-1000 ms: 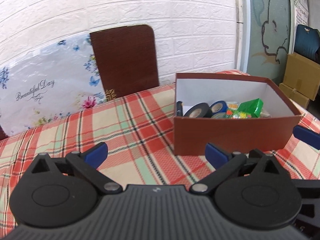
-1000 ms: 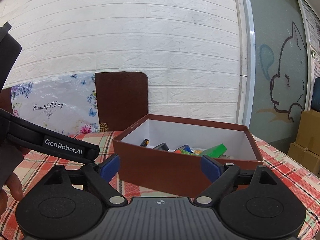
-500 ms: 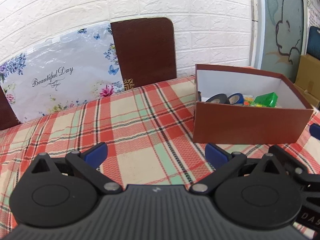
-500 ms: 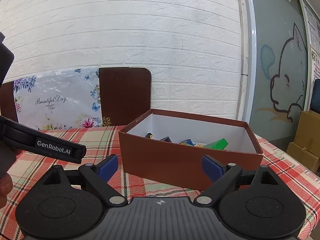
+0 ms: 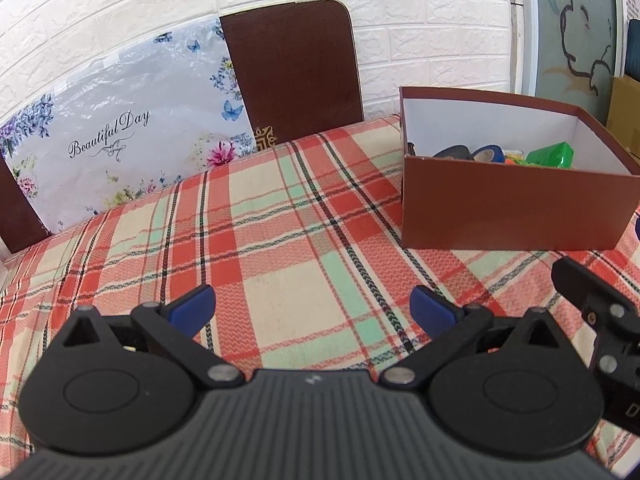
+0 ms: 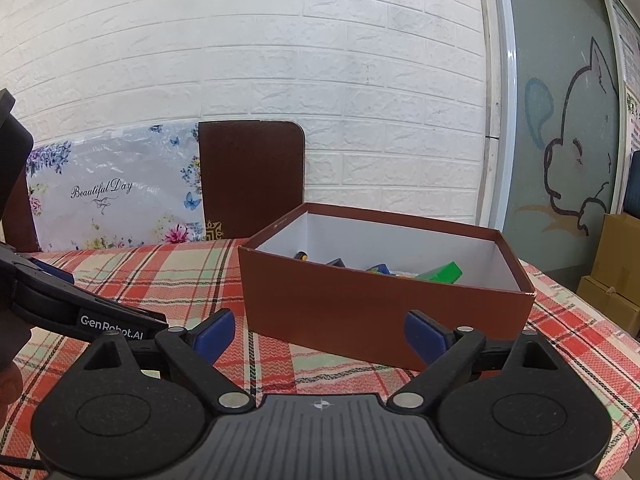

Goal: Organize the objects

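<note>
A brown cardboard box (image 5: 516,210) with a white inside stands on the plaid tablecloth (image 5: 280,240) at the right. In it lie a black tape roll (image 5: 452,153), a blue tape roll (image 5: 488,153), a green block (image 5: 551,155) and other small items, mostly hidden by the wall. The box also shows in the right wrist view (image 6: 380,304). My left gripper (image 5: 312,306) is open and empty over bare cloth, left of the box. My right gripper (image 6: 320,334) is open and empty just in front of the box.
A dark brown chair back (image 5: 294,68) and a floral "Beautiful Day" bag (image 5: 116,136) stand behind the table against the white brick wall. Cardboard boxes (image 6: 616,264) sit on the floor at far right. The left gripper's body (image 6: 80,312) shows at the right view's left edge.
Both grippers have drawn back from the box, the left one also swinging left and tilting down. The box looks smaller and farther right. Both stay open and empty.
</note>
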The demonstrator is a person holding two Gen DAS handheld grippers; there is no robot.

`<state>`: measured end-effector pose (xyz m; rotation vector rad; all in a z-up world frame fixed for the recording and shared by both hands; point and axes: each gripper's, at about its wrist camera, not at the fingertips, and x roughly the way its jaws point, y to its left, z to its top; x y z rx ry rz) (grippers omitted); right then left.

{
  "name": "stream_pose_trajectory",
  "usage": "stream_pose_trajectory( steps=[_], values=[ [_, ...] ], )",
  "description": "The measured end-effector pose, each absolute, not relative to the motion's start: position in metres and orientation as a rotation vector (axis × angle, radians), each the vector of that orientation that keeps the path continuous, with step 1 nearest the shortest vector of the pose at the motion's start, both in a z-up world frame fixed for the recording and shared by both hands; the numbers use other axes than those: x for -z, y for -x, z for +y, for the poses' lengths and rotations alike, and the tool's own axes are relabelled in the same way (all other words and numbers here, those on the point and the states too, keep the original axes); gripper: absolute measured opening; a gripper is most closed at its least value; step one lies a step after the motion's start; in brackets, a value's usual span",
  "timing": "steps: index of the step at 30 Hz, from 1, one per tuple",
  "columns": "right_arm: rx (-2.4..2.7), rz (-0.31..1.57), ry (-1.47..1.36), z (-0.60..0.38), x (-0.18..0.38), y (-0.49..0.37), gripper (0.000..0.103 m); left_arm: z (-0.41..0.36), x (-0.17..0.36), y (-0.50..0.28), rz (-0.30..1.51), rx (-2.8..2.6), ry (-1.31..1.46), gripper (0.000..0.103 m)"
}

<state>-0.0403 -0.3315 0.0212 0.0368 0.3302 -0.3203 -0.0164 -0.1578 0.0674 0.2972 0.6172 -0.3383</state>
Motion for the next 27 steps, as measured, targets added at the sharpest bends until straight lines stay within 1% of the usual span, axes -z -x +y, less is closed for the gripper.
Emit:
stream_pose_trajectory(
  steps=[27],
  values=[
    [0.324, 0.384, -0.054, -0.330, -0.008, 0.028, 0.092, -0.166, -0.041, 0.007, 0.749, 0.359, -0.310, 0.103]
  ],
)
